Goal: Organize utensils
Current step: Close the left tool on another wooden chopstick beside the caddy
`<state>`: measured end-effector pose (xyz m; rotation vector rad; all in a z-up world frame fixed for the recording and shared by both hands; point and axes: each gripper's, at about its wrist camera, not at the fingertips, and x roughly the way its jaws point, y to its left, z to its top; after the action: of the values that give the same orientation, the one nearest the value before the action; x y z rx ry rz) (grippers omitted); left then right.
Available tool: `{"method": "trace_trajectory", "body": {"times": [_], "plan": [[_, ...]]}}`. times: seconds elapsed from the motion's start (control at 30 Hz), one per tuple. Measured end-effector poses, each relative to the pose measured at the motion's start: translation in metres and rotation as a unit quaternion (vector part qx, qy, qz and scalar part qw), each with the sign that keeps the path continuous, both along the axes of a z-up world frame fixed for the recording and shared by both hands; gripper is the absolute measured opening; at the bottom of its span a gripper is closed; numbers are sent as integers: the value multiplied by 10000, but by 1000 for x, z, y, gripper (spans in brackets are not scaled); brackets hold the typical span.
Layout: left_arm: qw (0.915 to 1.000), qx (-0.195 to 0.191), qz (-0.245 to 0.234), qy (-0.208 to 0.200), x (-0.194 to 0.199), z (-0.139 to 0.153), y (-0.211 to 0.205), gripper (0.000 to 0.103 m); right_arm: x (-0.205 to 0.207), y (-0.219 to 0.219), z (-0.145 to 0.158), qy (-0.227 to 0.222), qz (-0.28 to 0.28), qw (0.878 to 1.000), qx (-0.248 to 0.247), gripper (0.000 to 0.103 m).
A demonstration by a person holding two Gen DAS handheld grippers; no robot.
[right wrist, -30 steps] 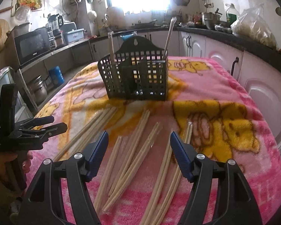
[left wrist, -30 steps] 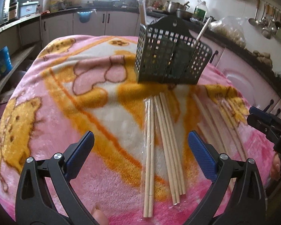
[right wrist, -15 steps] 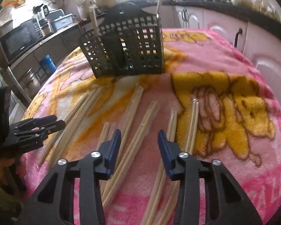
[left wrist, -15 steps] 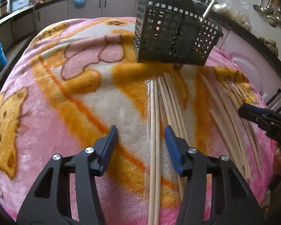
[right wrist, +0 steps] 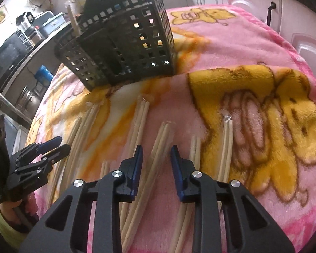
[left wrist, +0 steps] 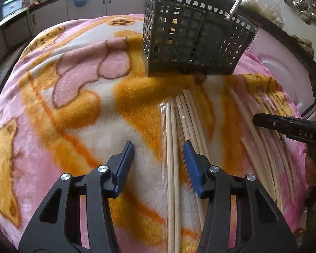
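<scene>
Our left gripper [left wrist: 158, 147] has its jaws apart around a long pale wooden chopstick pair in clear wrap [left wrist: 172, 158], not yet pinching. The pair points straight away from us toward the dark plastic holed utensil basket [left wrist: 191, 40]. Our right gripper [right wrist: 157, 154] has just been closing its jaws, also apart, over another pale chopstick pair [right wrist: 158, 145].

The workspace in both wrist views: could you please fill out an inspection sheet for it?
Surface: pink and yellow blanket covers the table.
Job's things: dark slotted utensil caddy stands upright at the far side, a metal handle sticking out; wrapped chopstick pairs lie loose in front of it.
Clutter: nothing seen.
Grippers: left gripper straddles one wrapped pair, pads not touching; right gripper has just been closing around a pair, pads still clear.
Cables: nothing seen.
Surroundings: kitchen counters, white cabinets, a microwave, hanging ladles.
</scene>
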<state>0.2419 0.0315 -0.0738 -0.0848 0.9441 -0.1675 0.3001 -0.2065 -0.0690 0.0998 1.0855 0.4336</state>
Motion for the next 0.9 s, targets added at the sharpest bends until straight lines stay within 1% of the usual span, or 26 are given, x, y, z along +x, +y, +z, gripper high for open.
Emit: {"method": "trace_trajectory", "body": {"times": [0.07, 0.17, 0.23, 0.37, 0.47, 0.53, 0.67, 0.77, 0.83, 0.9], "plan": [[10000, 37, -37, 21, 6, 0, -1, 39, 6, 4, -1, 65, 22, 10000, -63, 26], [9999, 64, -90, 39, 16, 0, -3, 35, 12, 8, -2, 122, 36, 9998, -123, 25], [9999, 67, -135, 69, 22, 0, -5, 32, 17, 7, -2, 189, 9, 9997, -158, 21], [9996, 45, -221, 162, 36, 1, -7, 27, 28, 3, -3, 409, -30, 9992, -20, 18], [9994, 69, -268, 231, 45, 2, -8, 23, 31, 4, -2, 466, -24, 9989, -12, 17], [9992, 128, -300, 232, 46, 2, -10, 18, 31, 5, -2, 432, -3, 9991, -58, 16], [9991, 221, -310, 195, 46, 1, -10, 14, 31, 7, -1, 340, -20, 9994, -92, 9], [9993, 164, -298, 181, 43, 3, -8, 9, 31, 8, 0, 335, -11, 9994, -11, 6], [9993, 126, -318, 155, 40, 6, -5, 3, 31, 8, 2, 323, 4, 9995, 62, 6], [9994, 75, -311, 136, 36, 8, -3, 3, 29, 8, 5, 284, 24, 9995, 136, 6]]}}
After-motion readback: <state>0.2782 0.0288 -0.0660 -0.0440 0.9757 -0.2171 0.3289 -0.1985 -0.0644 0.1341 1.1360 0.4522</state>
